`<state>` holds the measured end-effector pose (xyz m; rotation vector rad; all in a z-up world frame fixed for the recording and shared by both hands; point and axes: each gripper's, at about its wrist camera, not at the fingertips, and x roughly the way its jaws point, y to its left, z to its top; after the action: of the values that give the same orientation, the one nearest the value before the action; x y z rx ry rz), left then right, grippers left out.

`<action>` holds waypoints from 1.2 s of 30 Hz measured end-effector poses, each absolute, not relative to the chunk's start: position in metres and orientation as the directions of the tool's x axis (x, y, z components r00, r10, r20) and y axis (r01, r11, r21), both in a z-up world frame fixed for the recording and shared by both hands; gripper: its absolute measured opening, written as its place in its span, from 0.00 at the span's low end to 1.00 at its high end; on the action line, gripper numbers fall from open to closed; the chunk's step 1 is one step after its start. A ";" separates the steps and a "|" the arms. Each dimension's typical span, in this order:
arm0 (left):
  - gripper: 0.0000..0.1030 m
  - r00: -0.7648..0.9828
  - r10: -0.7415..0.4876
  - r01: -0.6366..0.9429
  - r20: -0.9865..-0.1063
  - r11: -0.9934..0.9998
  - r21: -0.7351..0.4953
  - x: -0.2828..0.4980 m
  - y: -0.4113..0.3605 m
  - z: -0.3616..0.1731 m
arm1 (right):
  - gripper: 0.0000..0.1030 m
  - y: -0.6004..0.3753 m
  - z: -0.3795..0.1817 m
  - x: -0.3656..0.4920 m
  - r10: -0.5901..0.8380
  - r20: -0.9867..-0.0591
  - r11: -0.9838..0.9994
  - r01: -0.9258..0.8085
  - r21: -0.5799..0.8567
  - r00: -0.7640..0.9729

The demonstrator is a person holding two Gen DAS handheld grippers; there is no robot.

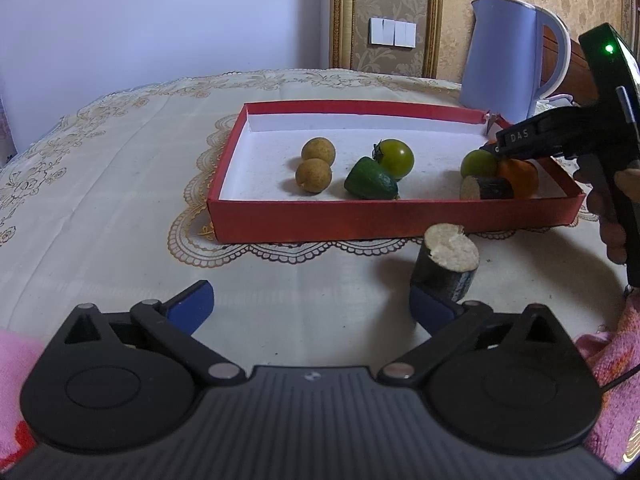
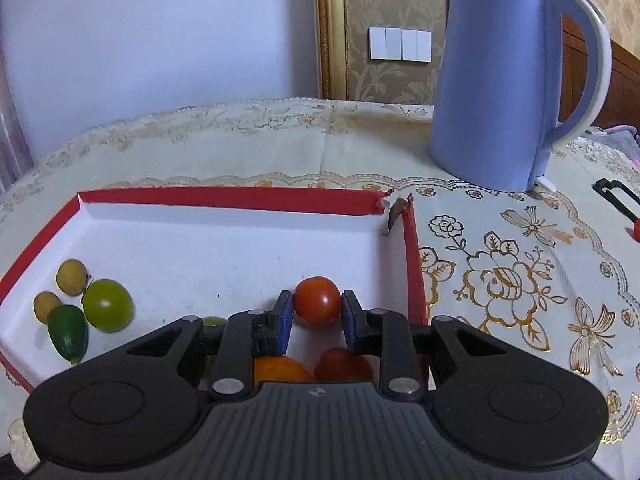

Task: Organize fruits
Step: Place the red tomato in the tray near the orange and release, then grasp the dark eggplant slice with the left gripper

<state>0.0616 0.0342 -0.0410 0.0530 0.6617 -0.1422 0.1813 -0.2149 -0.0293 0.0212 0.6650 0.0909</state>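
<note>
A shallow red box lies on the table with two longans, a green tomato, a dark green fruit, a second green tomato, an orange fruit and a lying sugarcane piece in it. Another sugarcane piece stands on the cloth outside the box, beside the right finger of my left gripper, which is open and empty. My right gripper is shut on a red cherry tomato above the box's right end, over an orange fruit and another red tomato.
A tall blue kettle stands behind the box's far right corner, which is torn. A black and red tool lies at the table's right edge. Pink cloth flanks my left gripper. The embroidered tablecloth stretches left of the box.
</note>
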 end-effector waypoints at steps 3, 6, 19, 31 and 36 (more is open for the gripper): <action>1.00 0.780 -0.114 0.148 -0.616 0.989 0.004 0.062 0.034 -0.041 | 0.25 -0.214 -0.028 0.178 0.088 -0.613 0.996 -0.077 0.043 0.785; 1.00 0.780 -0.114 0.148 -0.616 0.989 0.004 0.062 0.034 -0.041 | 0.28 -0.215 -0.025 0.174 0.096 -0.605 0.995 -0.076 0.060 0.790; 1.00 0.779 -0.112 0.148 -0.616 0.989 0.007 0.062 0.033 -0.041 | 0.67 -0.240 -0.010 0.033 0.138 -0.478 0.989 -0.146 0.020 0.867; 1.00 0.797 -0.168 0.171 -0.580 0.984 -0.050 0.046 0.030 -0.027 | 0.72 -0.247 -0.045 0.018 0.155 -0.558 0.983 -0.183 0.005 0.815; 1.00 0.809 -0.190 0.226 -0.556 0.974 -0.003 0.042 0.004 -0.021 | 0.77 -0.253 -0.048 0.018 0.192 -0.564 0.979 -0.199 0.050 0.803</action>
<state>0.0418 0.0039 -0.0210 0.0647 0.5877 -0.2225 0.0175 -0.2530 -0.0478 -0.0117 0.6033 0.2098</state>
